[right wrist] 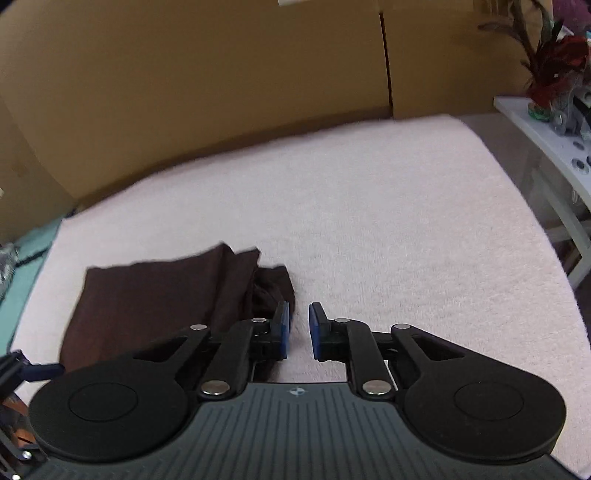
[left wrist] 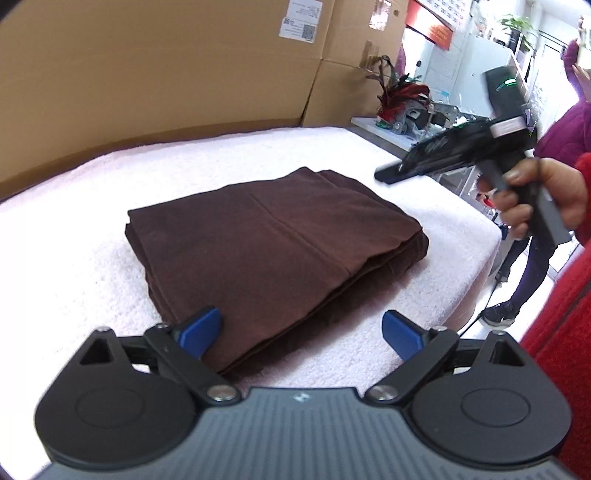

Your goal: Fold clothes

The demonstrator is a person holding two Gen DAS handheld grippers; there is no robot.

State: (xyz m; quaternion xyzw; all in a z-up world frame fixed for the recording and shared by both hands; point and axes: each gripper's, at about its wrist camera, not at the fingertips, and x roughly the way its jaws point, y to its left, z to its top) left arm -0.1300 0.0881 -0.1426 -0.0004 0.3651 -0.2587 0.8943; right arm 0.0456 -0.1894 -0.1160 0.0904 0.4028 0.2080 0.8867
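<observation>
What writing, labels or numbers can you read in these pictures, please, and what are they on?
No text here can be read for certain.
White shipping labels on the cardboard box: print and codes too small.
Red banner in the background: light characters, too blurred.
Calendar-like sheet above it: digits too small.
Green glowing mark on the right gripper: no letters legible.
Brown folded cloth: no label visible.

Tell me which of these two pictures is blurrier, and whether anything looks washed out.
Right wrist view: softer overall, the brown garment smeared at its edges. Left wrist view: garment sharp, the right gripper motion-blurred, and the white cover blown out at left.
</observation>
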